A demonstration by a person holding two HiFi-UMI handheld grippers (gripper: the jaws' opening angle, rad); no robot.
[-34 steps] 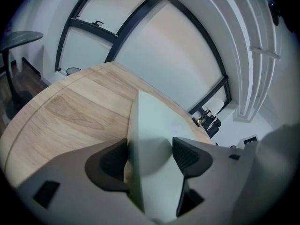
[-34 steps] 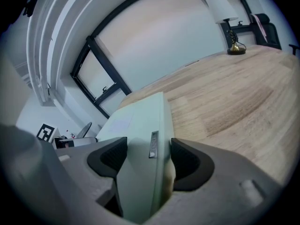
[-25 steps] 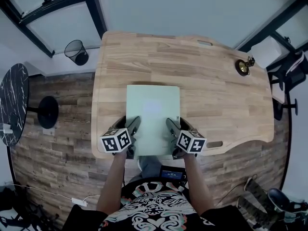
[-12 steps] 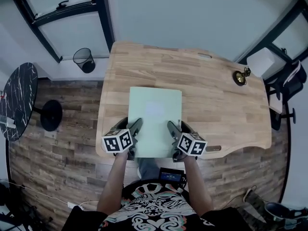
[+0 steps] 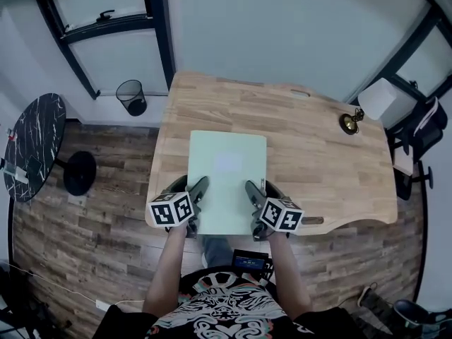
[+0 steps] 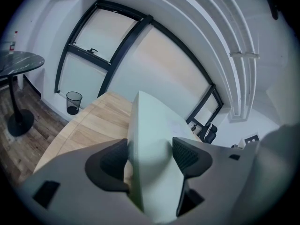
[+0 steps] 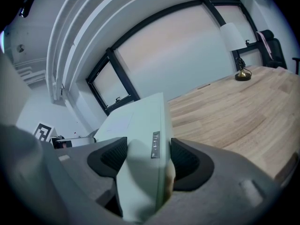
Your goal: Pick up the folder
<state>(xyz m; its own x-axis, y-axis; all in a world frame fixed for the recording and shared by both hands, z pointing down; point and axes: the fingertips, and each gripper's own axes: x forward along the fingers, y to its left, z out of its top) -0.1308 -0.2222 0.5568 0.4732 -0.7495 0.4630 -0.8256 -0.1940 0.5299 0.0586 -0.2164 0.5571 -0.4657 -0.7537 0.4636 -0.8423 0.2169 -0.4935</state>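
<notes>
A pale green folder [image 5: 227, 179] is held flat above the wooden desk [image 5: 318, 154], near its front edge. My left gripper [image 5: 198, 187] is shut on the folder's near left edge, and my right gripper [image 5: 251, 191] is shut on its near right edge. In the left gripper view the folder [image 6: 152, 149] runs between both dark pads, with the gripper [image 6: 149, 159] clamped on it. The right gripper view shows the folder [image 7: 140, 139] pinched the same way in the gripper [image 7: 147, 157], with a small label on its spine.
A small brass desk lamp [image 5: 348, 122] stands at the desk's far right. A black wire bin [image 5: 131, 95] sits on the floor at the far left, beside a round black marble table [image 5: 28, 147]. Chairs [image 5: 417, 136] stand to the right.
The folder has come up off the desk in both grippers, and the view has drawn back so the desk looks smaller and further away.
</notes>
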